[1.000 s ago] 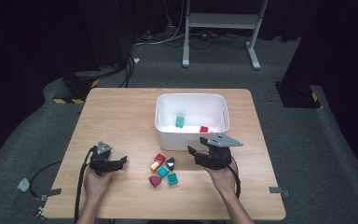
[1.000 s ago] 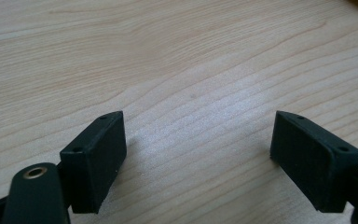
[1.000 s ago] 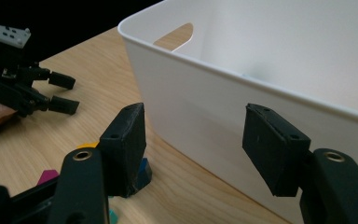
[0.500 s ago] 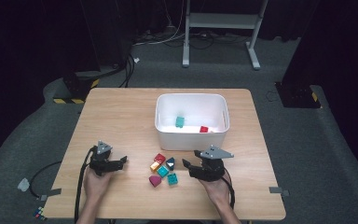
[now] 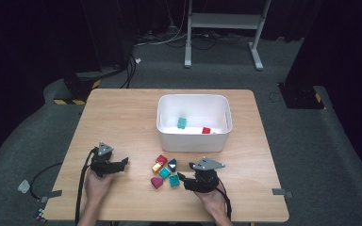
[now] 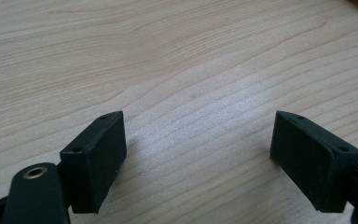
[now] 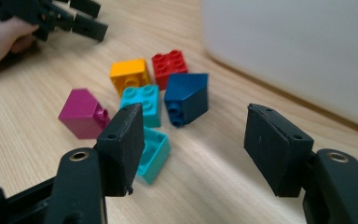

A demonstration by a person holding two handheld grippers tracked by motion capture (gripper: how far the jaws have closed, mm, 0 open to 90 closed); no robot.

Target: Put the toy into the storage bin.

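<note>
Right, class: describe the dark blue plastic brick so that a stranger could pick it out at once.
Start at the white plastic bin on the wooden table. Just in front of its near wall lies a cluster of small bricks. The dark blue plastic brick lies tipped on its side beside the red one, the only dark one, with a slanted face.

Six toy bricks lie loose on the table (image 5: 122, 117): one red (image 5: 161, 159), one orange (image 5: 156, 167), one dark blue (image 5: 172, 165), one magenta (image 5: 156, 182), two teal (image 5: 164, 173). One white bin (image 5: 193, 139) holds two bricks, teal (image 5: 182, 123) and red (image 5: 206, 130).

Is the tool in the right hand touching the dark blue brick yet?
Apart. The right gripper view shows bare table between the open right tool and the blue brick.
</note>
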